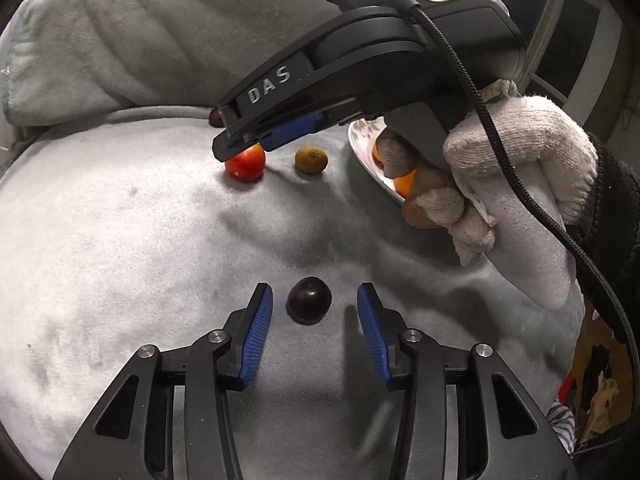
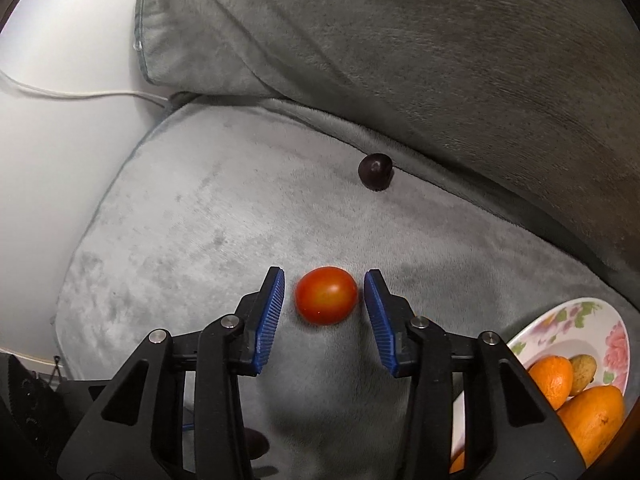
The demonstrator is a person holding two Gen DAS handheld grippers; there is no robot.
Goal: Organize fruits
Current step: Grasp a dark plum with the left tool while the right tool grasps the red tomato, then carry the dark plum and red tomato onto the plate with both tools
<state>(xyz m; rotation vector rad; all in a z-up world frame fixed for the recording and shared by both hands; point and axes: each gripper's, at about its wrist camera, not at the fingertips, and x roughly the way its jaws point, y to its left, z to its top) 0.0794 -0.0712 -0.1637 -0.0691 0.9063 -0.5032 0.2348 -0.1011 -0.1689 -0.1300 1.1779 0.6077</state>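
My left gripper (image 1: 315,306) is open, its blue pads on either side of a dark purple plum (image 1: 309,306) on the grey cushion, not touching it. My right gripper (image 2: 324,295) is open around a red tomato (image 2: 326,295), with small gaps on both sides; it also shows in the left wrist view (image 1: 244,148), just above the tomato (image 1: 246,164). A brown kiwi-like fruit (image 1: 311,160) lies beside the tomato. A second dark plum (image 2: 375,172) sits by the back cushion. A floral plate (image 2: 576,320) holds oranges (image 2: 552,376) and a brownish fruit (image 2: 582,368).
A grey seat cushion (image 1: 120,240) carries everything; a big grey back cushion (image 2: 360,40) rises behind. A white cable (image 2: 80,94) runs along the white wall at left. The gloved hand (image 1: 520,160) holding the right gripper hides part of the plate (image 1: 362,140).
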